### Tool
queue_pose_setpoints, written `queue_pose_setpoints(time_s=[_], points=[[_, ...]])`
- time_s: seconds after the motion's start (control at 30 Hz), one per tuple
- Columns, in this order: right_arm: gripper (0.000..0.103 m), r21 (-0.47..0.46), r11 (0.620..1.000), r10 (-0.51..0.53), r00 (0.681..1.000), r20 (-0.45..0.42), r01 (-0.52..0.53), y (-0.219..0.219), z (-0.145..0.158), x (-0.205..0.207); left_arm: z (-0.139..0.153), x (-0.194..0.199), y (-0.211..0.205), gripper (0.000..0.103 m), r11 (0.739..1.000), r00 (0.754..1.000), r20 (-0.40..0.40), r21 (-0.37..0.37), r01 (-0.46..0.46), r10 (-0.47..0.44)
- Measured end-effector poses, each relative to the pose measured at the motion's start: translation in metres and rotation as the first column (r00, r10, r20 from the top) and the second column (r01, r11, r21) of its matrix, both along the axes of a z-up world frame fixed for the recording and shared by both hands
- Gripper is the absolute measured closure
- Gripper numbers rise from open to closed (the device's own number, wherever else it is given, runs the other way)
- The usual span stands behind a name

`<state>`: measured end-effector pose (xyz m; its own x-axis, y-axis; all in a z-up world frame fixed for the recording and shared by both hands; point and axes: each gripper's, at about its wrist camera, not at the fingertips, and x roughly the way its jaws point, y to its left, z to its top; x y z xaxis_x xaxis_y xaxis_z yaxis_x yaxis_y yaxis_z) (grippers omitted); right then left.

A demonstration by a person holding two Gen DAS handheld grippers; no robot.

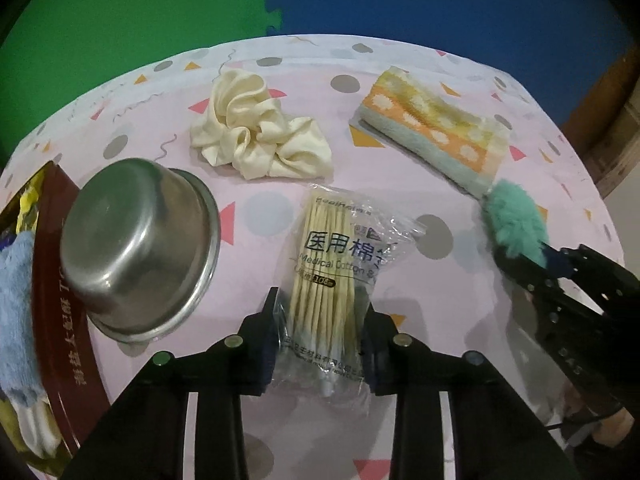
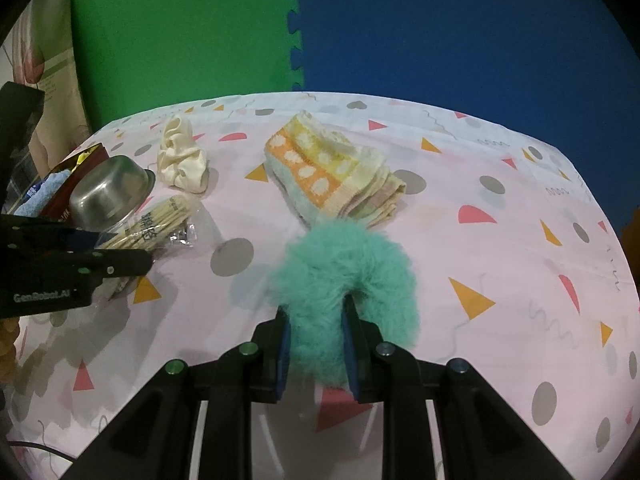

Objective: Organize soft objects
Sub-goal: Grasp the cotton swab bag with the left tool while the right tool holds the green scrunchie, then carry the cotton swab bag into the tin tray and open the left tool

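My left gripper (image 1: 322, 320) is shut on a clear bag of cotton swabs (image 1: 336, 276), which it holds just above the table. My right gripper (image 2: 316, 328) is shut on a fluffy teal scrunchie (image 2: 348, 272); the scrunchie also shows in the left wrist view (image 1: 512, 220). A cream scrunchie (image 1: 256, 128) lies at the back of the table. A folded orange, yellow and pale blue towel (image 1: 436, 128) lies at the back right, just beyond the teal scrunchie (image 2: 332, 168).
An upturned steel bowl (image 1: 140, 244) leans on a dark red box (image 1: 60, 300) at the left; the box holds a light blue plush cloth (image 1: 16, 312). The table wears a pink patterned cloth (image 2: 500, 280). Green and blue foam mats stand behind.
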<state>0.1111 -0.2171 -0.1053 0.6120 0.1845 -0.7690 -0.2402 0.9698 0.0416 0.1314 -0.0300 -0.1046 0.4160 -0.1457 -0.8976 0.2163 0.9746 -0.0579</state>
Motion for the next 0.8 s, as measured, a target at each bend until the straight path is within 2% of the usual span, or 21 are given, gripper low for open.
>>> queue_pose_setpoints(time_s=[0.53, 0.8], points=[[0.081, -0.015, 1.000, 0.003, 1.000, -0.004, -0.003, 0.003, -0.001, 0.001, 0.033, -0.038, -0.012, 0.076, 0.996, 0.995, 0.048, -0.029, 0.089, -0.087], [0.081, -0.016, 1.000, 0.003, 1.000, -0.004, -0.003, 0.003, -0.002, 0.001, 0.059, -0.052, 0.011, 0.076, 0.998, 0.995, 0.096, -0.056, 0.038, -0.033]])
